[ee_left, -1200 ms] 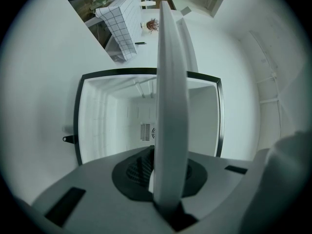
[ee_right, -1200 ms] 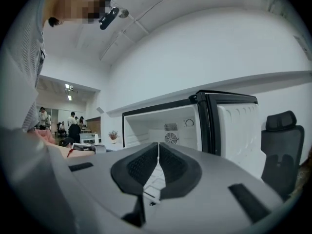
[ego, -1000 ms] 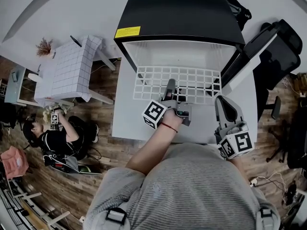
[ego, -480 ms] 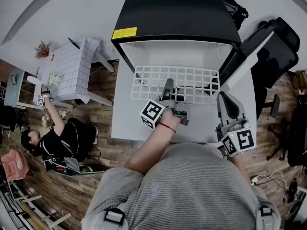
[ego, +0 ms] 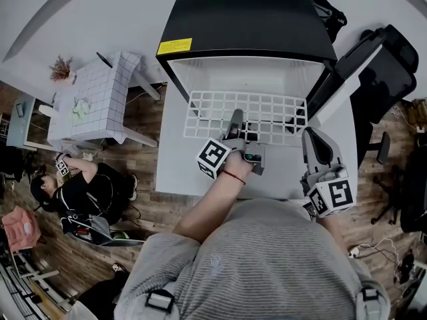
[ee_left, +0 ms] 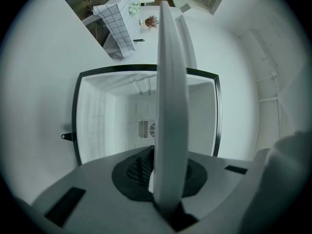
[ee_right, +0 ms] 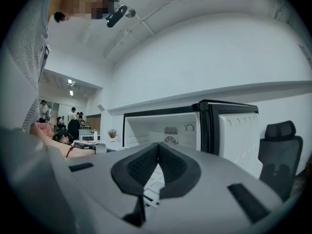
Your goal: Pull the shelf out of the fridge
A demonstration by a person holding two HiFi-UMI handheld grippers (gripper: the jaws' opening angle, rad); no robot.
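Observation:
A black mini fridge (ego: 247, 19) stands open on a white table (ego: 175, 169), its door (ego: 343, 85) swung to the right. The white wire shelf (ego: 267, 109) sticks out of the fridge mouth, flat over the table. My left gripper (ego: 235, 122) is shut on the shelf's front edge. In the left gripper view the shelf (ee_left: 171, 106) runs edge-on as a white band between the jaws (ee_left: 168, 179), with the empty fridge interior (ee_left: 122, 121) behind. My right gripper (ego: 315, 144) hangs to the right of the shelf, shut with nothing in it; its pads (ee_right: 157, 155) meet.
The fridge door (ee_right: 239, 135) stands close to the right of my right gripper. A black office chair (ego: 393, 72) is behind the door. A small table with a checked cloth (ego: 93, 99) stands at the left, and a person (ego: 80, 192) sits on the wood floor beside it.
The shelf and both grippers have barely shifted. The person on the floor at the left has lowered a raised arm.

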